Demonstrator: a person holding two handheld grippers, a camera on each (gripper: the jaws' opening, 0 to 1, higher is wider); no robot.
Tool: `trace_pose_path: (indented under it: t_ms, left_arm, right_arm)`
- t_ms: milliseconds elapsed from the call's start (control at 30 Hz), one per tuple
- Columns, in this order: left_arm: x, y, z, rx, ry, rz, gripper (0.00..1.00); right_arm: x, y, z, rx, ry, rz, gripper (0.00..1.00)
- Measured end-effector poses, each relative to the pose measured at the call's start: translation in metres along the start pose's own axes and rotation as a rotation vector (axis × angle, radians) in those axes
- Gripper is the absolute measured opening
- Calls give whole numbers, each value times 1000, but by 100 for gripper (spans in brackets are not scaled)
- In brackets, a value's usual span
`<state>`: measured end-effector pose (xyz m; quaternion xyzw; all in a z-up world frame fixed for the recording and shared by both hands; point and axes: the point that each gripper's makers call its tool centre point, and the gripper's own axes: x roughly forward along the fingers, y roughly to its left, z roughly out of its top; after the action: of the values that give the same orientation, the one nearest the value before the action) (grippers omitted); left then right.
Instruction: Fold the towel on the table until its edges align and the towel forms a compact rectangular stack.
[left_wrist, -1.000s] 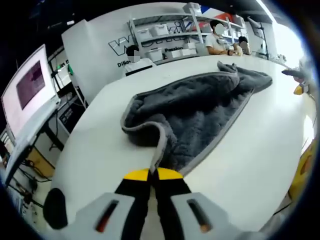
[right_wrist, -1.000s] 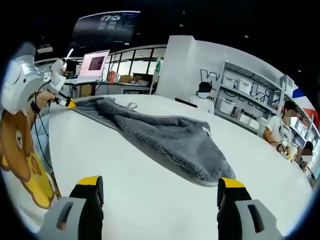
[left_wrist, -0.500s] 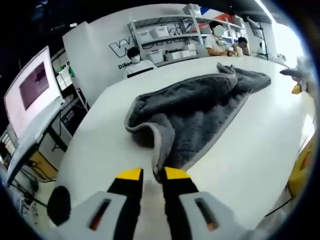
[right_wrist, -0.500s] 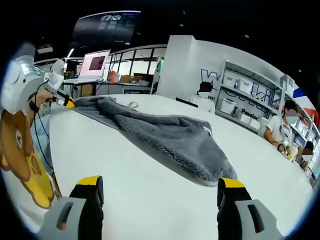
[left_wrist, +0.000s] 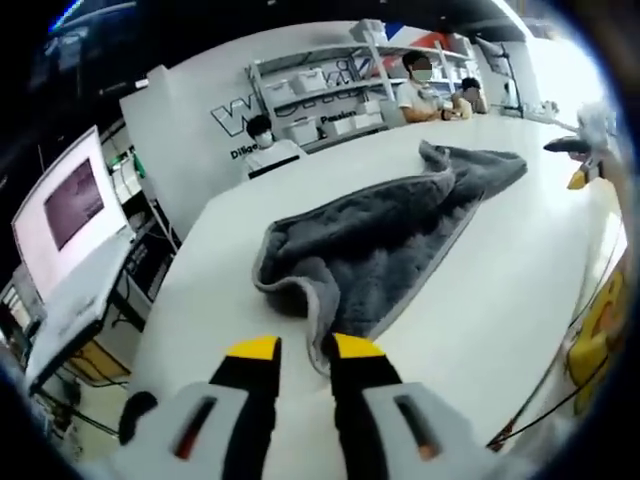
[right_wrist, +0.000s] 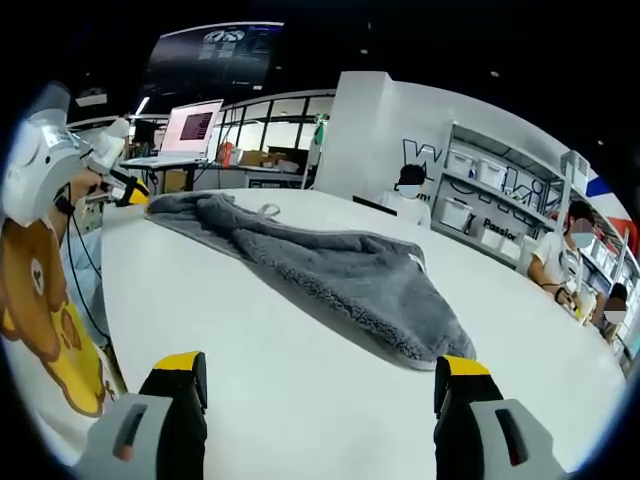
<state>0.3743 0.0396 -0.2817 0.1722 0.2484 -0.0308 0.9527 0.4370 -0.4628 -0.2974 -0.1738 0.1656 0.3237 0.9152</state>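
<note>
— Where do the jaws stand?
— Left gripper (left_wrist: 305, 348), parted, empty, at the towel's (left_wrist: 385, 235) rolled near corner; the grey towel runs lengthwise away across the white table (left_wrist: 500, 300).
— And the other?
— Right gripper (right_wrist: 318, 372), spread wide, faces the far corner, just short of it.

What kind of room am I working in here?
Probably a lab or shared workshop office: metal shelving with storage bins, a lit monitor on a side desk, and people seated at the far side of the big white table holding the grey towel.
</note>
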Motion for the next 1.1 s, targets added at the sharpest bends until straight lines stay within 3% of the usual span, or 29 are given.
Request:
trace_pose_path:
  t_ms: [100,167,300,433,633,900,1100]
  left_arm:
    - [-7,-12,9,-8,-48,-87,25]
    - [-16,-21,19,-34,-109,-152,27]
    - [-30,-34,34,-53,-208,-236,41]
    - [-40,-48,39,-78,-247,-289,55]
    - [-46,-52,42,-110,-271,-312,63]
    - [-48,-46,40,-140,-271,-280,80]
    - [-48,-43,38,-140,-263,-267,87]
  right_arm:
    - [-2,0,0,1,-2,-1,99]
    - [-2,0,-1,3,-3,-3,99]
    - [-2,0,-2,9,-4,-3,99]
    - [0,2,-2,7,-2,4,99]
    - [2,5,1,1,-7,14,99]
    - [2,6,2,0,-9,20,99]
    - [0,6,1,4,-8,17,99]
